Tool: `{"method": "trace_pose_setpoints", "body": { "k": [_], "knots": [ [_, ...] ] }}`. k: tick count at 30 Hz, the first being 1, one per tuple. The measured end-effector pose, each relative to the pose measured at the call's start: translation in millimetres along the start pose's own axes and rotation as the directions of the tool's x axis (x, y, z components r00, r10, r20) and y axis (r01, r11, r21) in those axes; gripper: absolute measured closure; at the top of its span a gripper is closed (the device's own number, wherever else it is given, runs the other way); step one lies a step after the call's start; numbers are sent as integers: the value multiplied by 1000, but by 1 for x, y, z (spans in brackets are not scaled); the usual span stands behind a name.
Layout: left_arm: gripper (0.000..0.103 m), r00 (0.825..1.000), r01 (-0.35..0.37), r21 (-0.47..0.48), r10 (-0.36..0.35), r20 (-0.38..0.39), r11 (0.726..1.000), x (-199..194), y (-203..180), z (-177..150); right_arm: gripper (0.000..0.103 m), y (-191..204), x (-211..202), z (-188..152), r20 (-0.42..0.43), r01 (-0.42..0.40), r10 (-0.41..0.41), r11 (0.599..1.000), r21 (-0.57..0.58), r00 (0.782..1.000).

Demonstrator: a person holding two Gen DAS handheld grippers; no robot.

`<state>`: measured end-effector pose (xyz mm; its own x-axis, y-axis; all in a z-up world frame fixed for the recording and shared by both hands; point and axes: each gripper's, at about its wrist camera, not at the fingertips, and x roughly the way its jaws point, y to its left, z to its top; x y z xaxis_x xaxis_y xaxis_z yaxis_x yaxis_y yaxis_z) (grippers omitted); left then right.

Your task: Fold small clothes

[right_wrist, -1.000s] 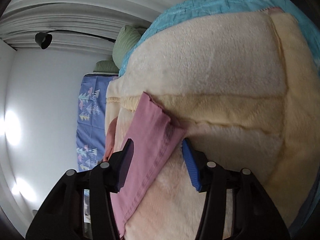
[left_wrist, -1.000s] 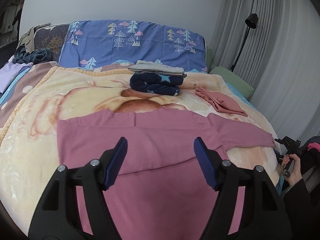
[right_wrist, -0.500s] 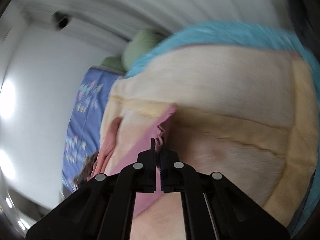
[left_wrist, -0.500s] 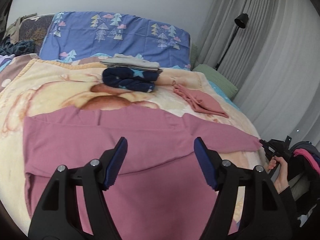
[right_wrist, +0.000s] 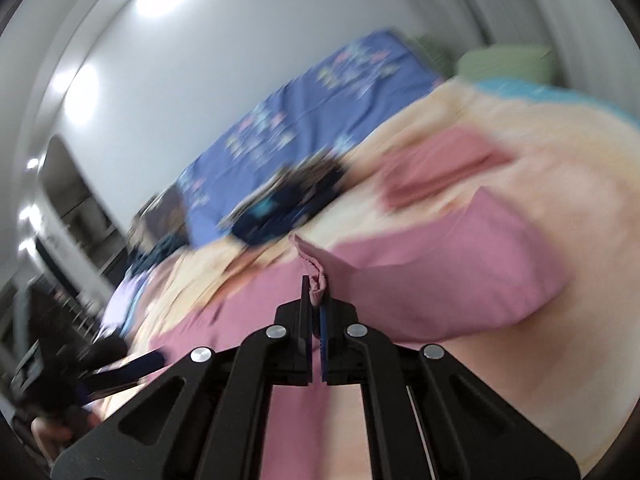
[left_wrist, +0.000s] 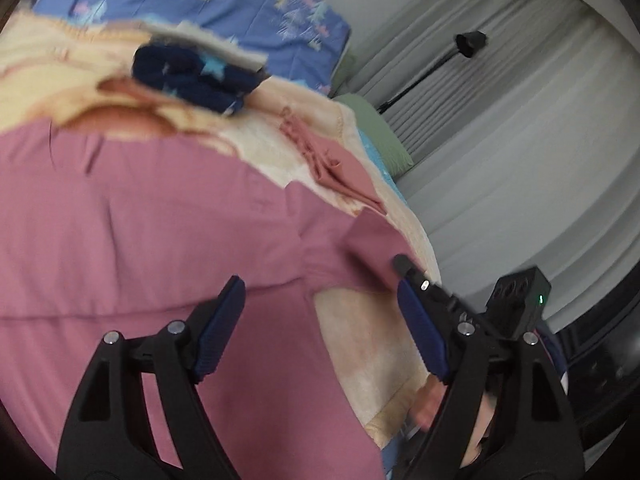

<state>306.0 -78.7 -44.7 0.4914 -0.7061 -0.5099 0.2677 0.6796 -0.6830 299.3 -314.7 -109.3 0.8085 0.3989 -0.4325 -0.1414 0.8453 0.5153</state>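
The right gripper (right_wrist: 316, 300) has its two fingers pressed together, with a fold of pink cloth (right_wrist: 318, 284) pinched between the tips. The left gripper (left_wrist: 320, 328) hangs with its blue pads (left_wrist: 218, 330) spread wide apart, holding nothing.

Pink garment (left_wrist: 152, 248) spread on bed, sleeve (right_wrist: 460, 264) folded inward

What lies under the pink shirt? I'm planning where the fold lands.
The cream blanket lies under the pink shirt, showing around its edges. Whatever else sits beneath the shirt is covered.
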Motion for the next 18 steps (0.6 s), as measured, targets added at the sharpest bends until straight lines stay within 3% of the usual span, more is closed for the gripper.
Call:
{"method": "trace_pose_setpoints", "body": {
  "k": [5, 14, 17, 18],
  "knots": [
    [23, 998, 25, -132, -33, -61, 991, 15, 33, -6, 101, 45, 27, -42, -118, -39, 26, 994, -105, 993],
    [26, 991, 48, -271, -81, -111, 961, 38, 65, -16, 101, 80, 24, -82, -182, -33, -15, 966, -257, 983],
    [45, 983, 56, -326, -109, -148, 944, 48, 72, -19, 101, 89, 28, -90, -182, -30, -24, 957, -288, 983],
    [58, 980, 60, -345, -120, -157, 937, 52, 75, -19, 101, 91, 27, -91, -183, -32, -24, 955, -295, 983]
  ]
}}
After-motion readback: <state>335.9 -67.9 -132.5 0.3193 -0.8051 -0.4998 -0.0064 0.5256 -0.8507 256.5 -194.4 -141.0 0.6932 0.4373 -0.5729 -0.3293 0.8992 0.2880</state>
